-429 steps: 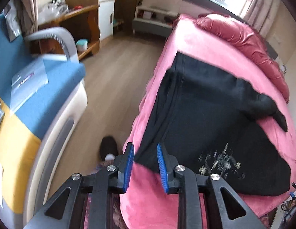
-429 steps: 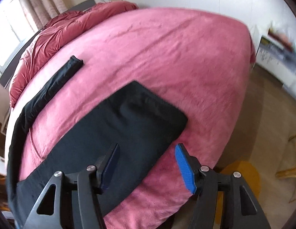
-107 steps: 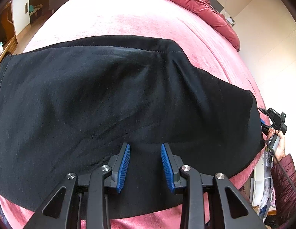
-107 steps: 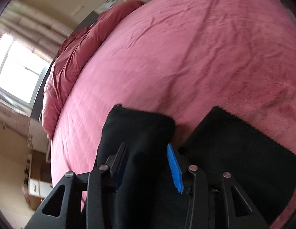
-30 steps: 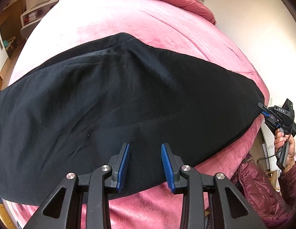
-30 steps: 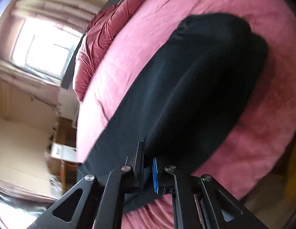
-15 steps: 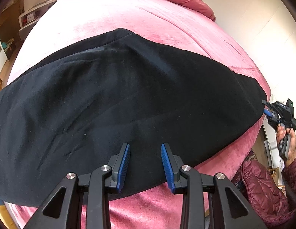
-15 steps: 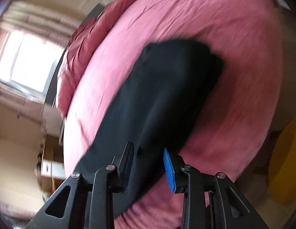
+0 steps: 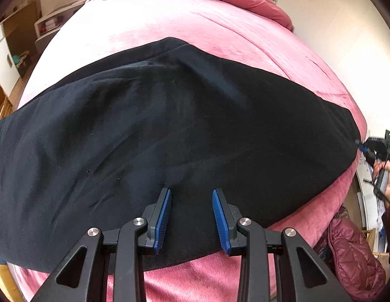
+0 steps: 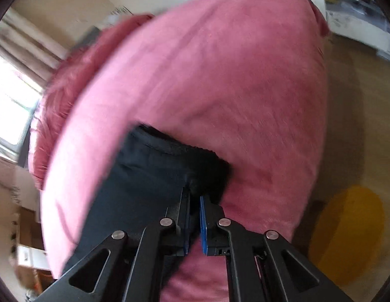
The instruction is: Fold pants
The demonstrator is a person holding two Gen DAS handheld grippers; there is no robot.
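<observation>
Pants (image 9: 169,130), black, lie spread across the pink bed (image 9: 220,32); in the left wrist view the left tongs (image 9: 191,216) hover spread apart and empty over the near hem, bare blanket beyond the far edge. At the far right, the right tongs (image 9: 362,148) touch the pants' end. In the right wrist view, blurred, the right tongs (image 10: 194,219) are clenched on the pants (image 10: 154,171) near the bed's edge (image 10: 308,176).

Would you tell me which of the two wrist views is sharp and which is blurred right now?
Left wrist view: sharp, the black pants and the left gripper crisp, with fisheye bulging of the bed. Right wrist view: motion-smeared bed edges and window glare, though the right gripper stays sharp.
</observation>
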